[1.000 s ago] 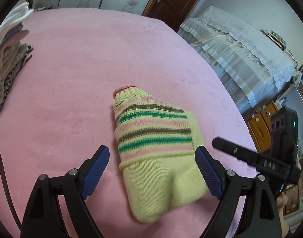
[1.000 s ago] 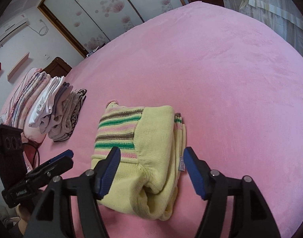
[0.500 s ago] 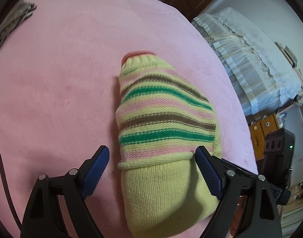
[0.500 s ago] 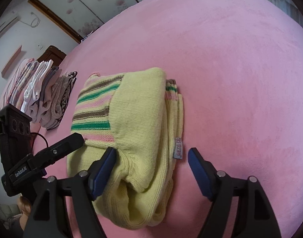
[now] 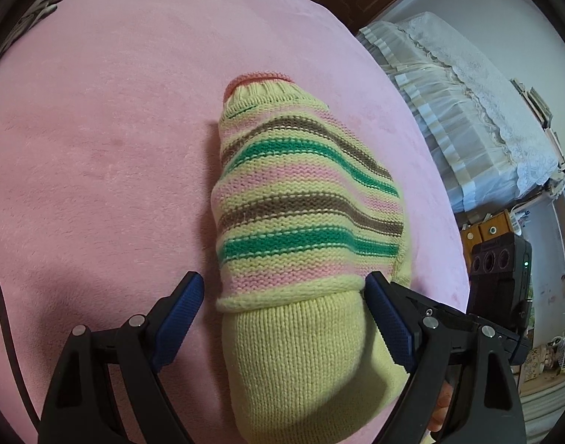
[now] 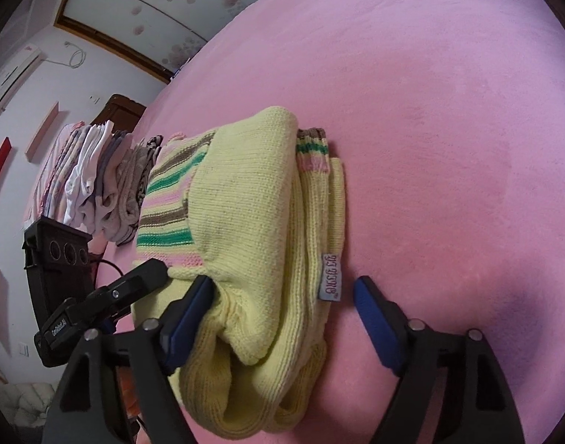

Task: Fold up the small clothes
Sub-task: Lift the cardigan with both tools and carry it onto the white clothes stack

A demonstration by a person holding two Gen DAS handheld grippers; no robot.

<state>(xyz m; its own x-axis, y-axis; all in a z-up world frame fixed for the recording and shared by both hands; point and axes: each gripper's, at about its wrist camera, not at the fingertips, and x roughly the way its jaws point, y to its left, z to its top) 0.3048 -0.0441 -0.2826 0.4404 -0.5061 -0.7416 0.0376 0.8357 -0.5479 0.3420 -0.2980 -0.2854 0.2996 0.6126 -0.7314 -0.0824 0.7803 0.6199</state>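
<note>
Pink plush bedding [image 5: 108, 155] covers the bed, folded laundry [image 6: 97, 181] stacked at its far side. Near the front edge lies the folded striped sweater [image 5: 304, 222], yellow knit with green, brown and pink bands. Both tongs, left [image 5: 286, 318] and right [image 6: 282, 318], straddle its near end wide, the right having just been narrowing; closing on all layers together should keep the fold tidy.

The small sweater [image 5: 304, 229] is of thick ribbed knit, rough and matt, the pink blanket [image 5: 97, 148] under it is a soft short plush, and each hand-held gripper has matt black plastic arms, dull blue ridged rubber pads [image 6: 188, 320] and small shiny metal rivets [image 5: 428, 322].
</note>
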